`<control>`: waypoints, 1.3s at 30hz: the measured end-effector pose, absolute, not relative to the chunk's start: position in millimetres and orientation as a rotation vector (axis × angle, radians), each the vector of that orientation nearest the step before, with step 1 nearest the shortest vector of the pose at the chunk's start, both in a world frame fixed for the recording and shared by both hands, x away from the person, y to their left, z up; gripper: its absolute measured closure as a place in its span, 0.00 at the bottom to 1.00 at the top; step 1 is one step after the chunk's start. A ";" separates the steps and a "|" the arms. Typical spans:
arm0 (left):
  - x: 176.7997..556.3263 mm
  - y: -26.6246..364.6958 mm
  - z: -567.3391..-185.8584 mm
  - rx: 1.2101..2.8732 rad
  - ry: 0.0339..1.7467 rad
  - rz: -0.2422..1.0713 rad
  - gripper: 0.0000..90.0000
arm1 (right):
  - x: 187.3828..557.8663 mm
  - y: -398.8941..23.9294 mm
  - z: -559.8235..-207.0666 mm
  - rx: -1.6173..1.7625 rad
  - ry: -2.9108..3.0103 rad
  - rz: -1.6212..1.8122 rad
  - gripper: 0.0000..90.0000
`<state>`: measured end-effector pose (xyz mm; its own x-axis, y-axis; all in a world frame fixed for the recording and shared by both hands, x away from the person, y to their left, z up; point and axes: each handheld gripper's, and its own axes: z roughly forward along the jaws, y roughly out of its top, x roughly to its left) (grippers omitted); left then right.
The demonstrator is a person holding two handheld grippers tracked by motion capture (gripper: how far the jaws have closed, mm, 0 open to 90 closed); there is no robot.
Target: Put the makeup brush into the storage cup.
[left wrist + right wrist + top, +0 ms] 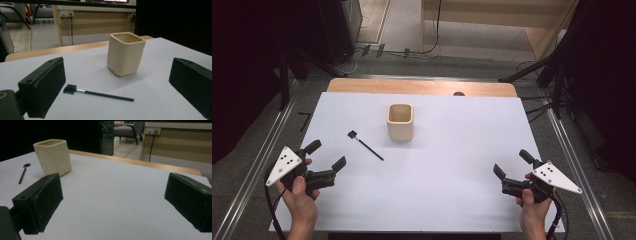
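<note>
While upright, cream cup (400, 121), inside unseen, brush (365, 145) beside

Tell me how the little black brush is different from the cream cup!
The brush is thin, black and long; the cup is wide, cream-coloured and boxy with rounded corners. The brush lies flat on the white table, while the cup stands upright with its open mouth facing up. The brush sits closer to the left hand-held gripper than the cup does. Both rest on the table, apart from each other, and neither is being held.
</note>
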<state>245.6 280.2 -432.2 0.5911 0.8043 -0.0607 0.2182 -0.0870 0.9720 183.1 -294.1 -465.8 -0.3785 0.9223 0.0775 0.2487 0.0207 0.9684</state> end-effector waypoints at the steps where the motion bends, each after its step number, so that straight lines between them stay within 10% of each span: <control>1: 247.4 277.9 -431.7 1.629 0.865 0.610 0.01 | 183.0 -294.7 -466.0 1.206 1.680 1.395 0.01; 39: 314.5 223.5 -434.0 1.747 0.855 0.533 0.01 | 185.9 -299.5 -472.6 1.231 1.691 1.385 0.02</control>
